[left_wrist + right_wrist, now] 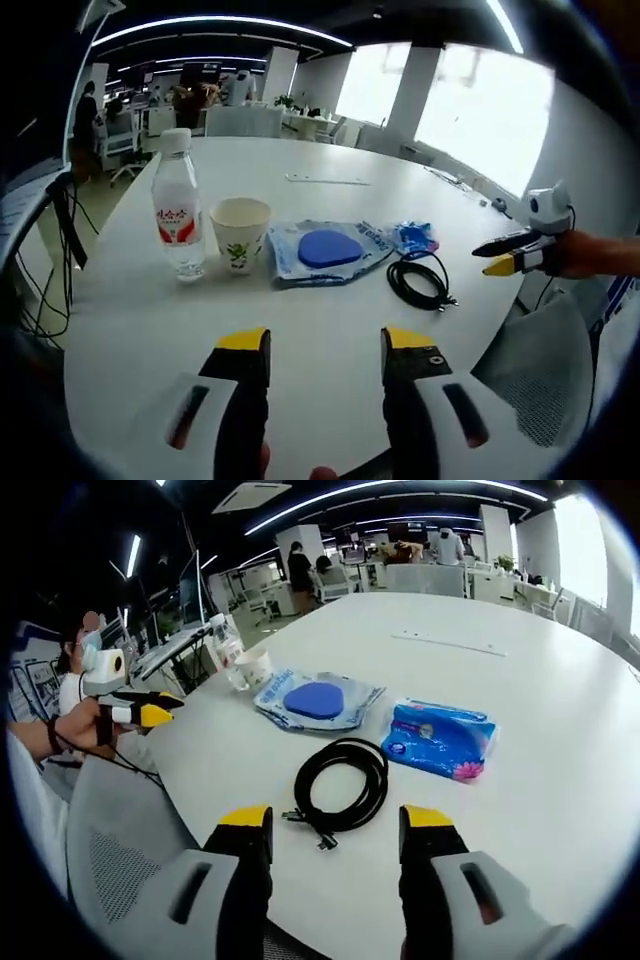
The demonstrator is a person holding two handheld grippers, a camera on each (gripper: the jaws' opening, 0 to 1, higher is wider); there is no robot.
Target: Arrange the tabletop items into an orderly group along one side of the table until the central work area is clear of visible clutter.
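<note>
Row on round white counter (330, 320): clear plastic water bottle (178, 205), paper cup (240, 233), blue pad in clear sleeve (326, 248), coiled black cable (342, 788), blue tissue pack (440, 738), left gripper (326, 352) and right gripper (338, 832) jaws parted, empty.

clear plastic bottle (178, 205), paper cup (239, 233) — matt table (320, 320)
</note>
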